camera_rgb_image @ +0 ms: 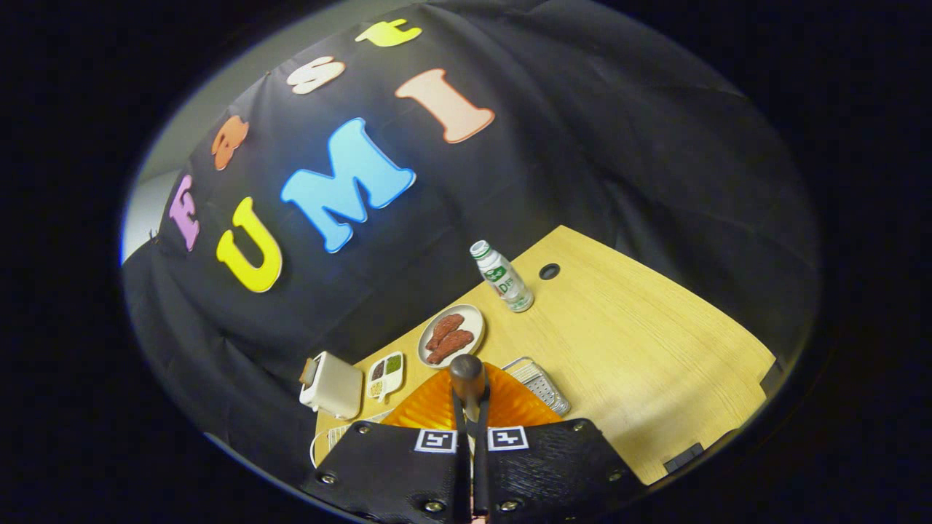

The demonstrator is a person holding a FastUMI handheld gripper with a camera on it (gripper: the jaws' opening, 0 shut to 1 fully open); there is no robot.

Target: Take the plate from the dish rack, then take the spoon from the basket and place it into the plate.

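Tool (470, 426) clamps spoon (467, 378) over orange plate (510, 404); bare table (655, 349) beyond.

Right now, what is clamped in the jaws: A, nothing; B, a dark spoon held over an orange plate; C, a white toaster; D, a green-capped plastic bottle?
B: the gripper is shut on the dark spoon, its bowl standing above the orange plate.

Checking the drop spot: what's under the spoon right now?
The dark-handled spoon, gripped in the tool, is above the orange ribbed plate. The spoon's bowl is hidden.
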